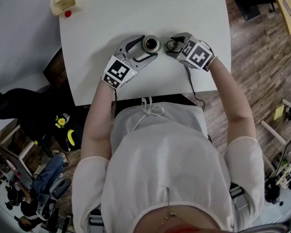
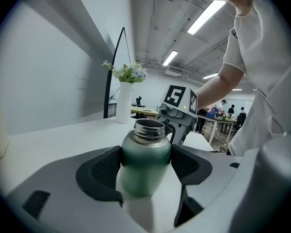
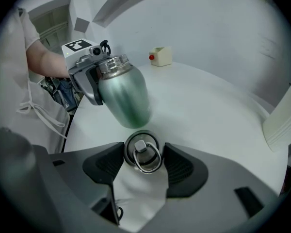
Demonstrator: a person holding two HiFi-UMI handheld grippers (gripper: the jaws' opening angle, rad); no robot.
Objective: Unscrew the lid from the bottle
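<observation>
Bottle (image 2: 145, 165) is standing on the tabletop (image 1: 136, 13) near the front edge, and its threaded mouth is showing open with no cap on it. The left hand-held gripper (image 1: 146, 48) is clamping the bottle body just below the shoulder, with both pads pressing on the green metal.

The lid (image 3: 142, 152) is sitting between the jaws of the right hand-held gripper (image 1: 173, 46), ring handle facing the camera, with the pads closing on its rim. In the head view the lid is lying at 3 o'clock from the bottle, just beside it and apart from the neck. Whether the lid is already touching the tabletop cannot be told.

A beige box with a red button (image 1: 63, 1) is resting at 10 o'clock from the bottle, well apart.

Judgement: the unscrewing step is reading as finished, and the step in hand is setting the lid down. The next move is calling for the right hand-held gripper to seat the lid flat on the bare tabletop at 3 o'clock, then open its jaws. The left hand-held gripper should be keeping the bottle steady so that nothing is tipping.
</observation>
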